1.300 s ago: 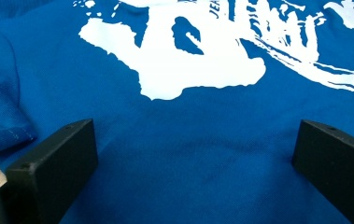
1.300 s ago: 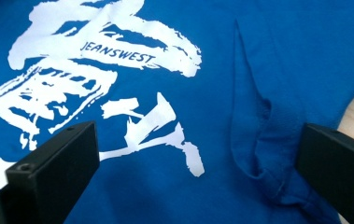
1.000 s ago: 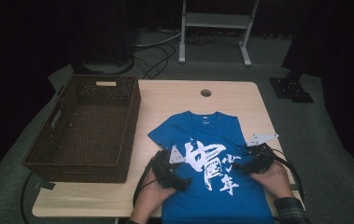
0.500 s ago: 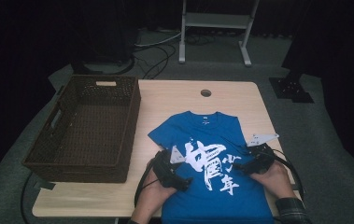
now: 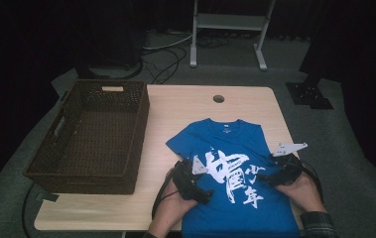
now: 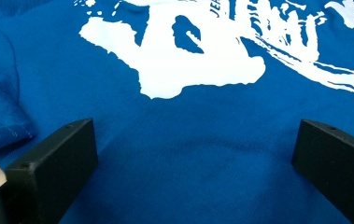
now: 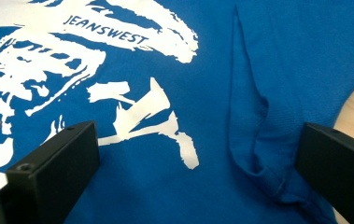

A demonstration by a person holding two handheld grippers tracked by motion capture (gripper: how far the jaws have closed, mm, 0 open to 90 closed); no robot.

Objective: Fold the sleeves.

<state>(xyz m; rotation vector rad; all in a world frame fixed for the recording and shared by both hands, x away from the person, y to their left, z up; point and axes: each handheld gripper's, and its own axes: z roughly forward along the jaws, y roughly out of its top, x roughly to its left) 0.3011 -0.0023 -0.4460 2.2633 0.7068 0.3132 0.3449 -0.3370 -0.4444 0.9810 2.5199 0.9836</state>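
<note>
The table [image 5: 185, 104] bears a blue shirt [image 5: 235, 148] flat beneath both grippers' spread fingers [image 6: 53, 163], and a wicker basket [image 5: 91, 134] well away from them.

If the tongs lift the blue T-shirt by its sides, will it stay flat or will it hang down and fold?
The blue T-shirt is probably floppy: a loose fold stands up beside its sleeve, so it would likely sag between the left tongs and right tongs. It looks thin and light, and should slide easily on the smooth table.
</note>
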